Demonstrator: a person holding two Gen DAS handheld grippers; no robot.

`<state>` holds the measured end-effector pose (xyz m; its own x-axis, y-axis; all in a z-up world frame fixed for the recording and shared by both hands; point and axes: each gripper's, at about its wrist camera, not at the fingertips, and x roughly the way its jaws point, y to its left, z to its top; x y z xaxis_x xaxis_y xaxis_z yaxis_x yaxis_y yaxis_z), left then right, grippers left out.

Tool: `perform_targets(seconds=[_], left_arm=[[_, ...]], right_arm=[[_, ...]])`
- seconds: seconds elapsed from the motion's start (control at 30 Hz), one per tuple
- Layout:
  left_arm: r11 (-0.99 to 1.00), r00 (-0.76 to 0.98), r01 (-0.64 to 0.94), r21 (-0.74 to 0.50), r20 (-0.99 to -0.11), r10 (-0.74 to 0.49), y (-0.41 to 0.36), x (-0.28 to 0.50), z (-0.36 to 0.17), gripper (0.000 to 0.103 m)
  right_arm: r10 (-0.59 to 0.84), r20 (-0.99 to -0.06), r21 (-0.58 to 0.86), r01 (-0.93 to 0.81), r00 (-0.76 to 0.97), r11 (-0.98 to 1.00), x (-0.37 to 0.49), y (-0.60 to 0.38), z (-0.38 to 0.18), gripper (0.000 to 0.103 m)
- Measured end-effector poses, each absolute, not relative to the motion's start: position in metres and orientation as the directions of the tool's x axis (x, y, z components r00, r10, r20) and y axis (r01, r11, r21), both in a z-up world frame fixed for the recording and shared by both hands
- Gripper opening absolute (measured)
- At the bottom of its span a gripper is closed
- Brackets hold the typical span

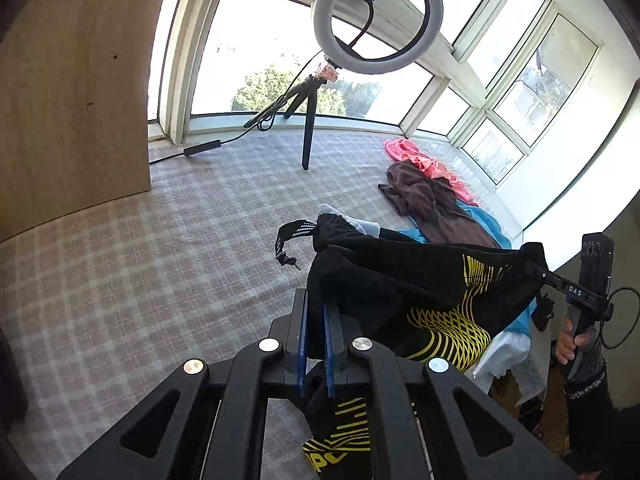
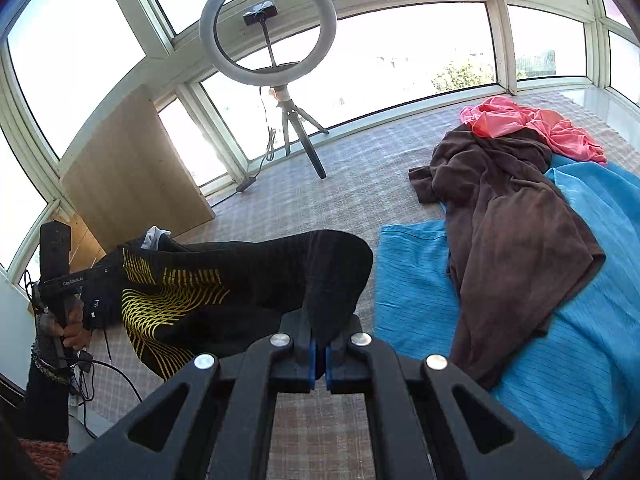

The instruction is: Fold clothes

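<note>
left gripper: clenched on an edge of the black garment, blue pads pinching fabric, lower centre of the left wrist frame; also seen at far left of the right wrist frame, gripped by a hand.
right gripper: clenched on another edge of the same garment, cloth bunched between the blue pads, lower centre of the right wrist frame; seen at far right of the left wrist frame, held by a hand.
black garment: black with yellow line pattern, stretched in the air between both grippers, above the checked surface; a drawstring end dangled at its upper left in the left wrist frame.
checked surface: pinkish-grey plaid, filled most of the left wrist frame.
brown garment: crumpled, lying over the blue cloth, right half of the right wrist frame.
blue cloth: spread flat under the brown one, lower right.
pink garment: bunched, upper right, touching the brown garment's far edge.
ring light: on a small tripod, upper centre, near the window.
wooden board: upright, upper left of the left wrist frame.
</note>
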<state>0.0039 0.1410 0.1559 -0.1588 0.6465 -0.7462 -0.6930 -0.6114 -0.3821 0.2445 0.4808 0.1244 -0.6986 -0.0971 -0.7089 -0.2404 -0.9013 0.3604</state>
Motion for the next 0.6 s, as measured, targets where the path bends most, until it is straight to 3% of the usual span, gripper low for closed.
perform_targets(seconds=[0.07, 0.13, 0.17, 0.27, 0.37, 0.57, 0.6], left_arm=[[-0.723, -0.237, -0.652, -0.228, -0.845, 0.479, 0.116, 0.009, 0.122, 0.018], [-0.817, -0.248, -0.563, -0.126, -0.917, 0.312, 0.085, 0.005, 0.078, 0.015], [-0.844, -0.228, -0.516, -0.143, -0.927, 0.296, 0.068, 0.006, 0.065, 0.015], [-0.875, -0.203, -0.42, -0.239, -0.915, 0.348, 0.032, 0.019, 0.058, 0.015], [-0.844, -0.22, -0.441, -0.305, -0.875, 0.431, 0.043, 0.038, 0.081, 0.015], [-0.733, -0.18, -0.544, -0.408, -0.796, 0.577, 0.116, 0.056, 0.116, 0.029], [-0.725, -0.162, -0.552, -0.411, -0.801, 0.577, 0.13, 0.057, 0.114, 0.037]], right_arm=[[-0.185, -0.752, 0.385, -0.194, -0.633, -0.902, 0.24, 0.456, 0.098, 0.002], [-0.279, -0.806, 0.406, -0.144, -0.522, -0.902, 0.234, 0.423, 0.058, 0.002], [-0.32, -0.823, 0.416, -0.114, -0.47, -0.902, 0.232, 0.405, 0.041, 0.002], [-0.419, -0.831, 0.444, 0.017, -0.366, -0.896, 0.229, 0.353, 0.018, 0.002], [-0.462, -0.826, 0.438, 0.148, -0.322, -0.887, 0.228, 0.314, 0.022, 0.002], [-0.447, -0.829, 0.408, 0.183, -0.337, -0.895, 0.228, 0.305, 0.031, 0.002], [-0.437, -0.83, 0.401, 0.176, -0.346, -0.899, 0.23, 0.309, 0.032, 0.002]])
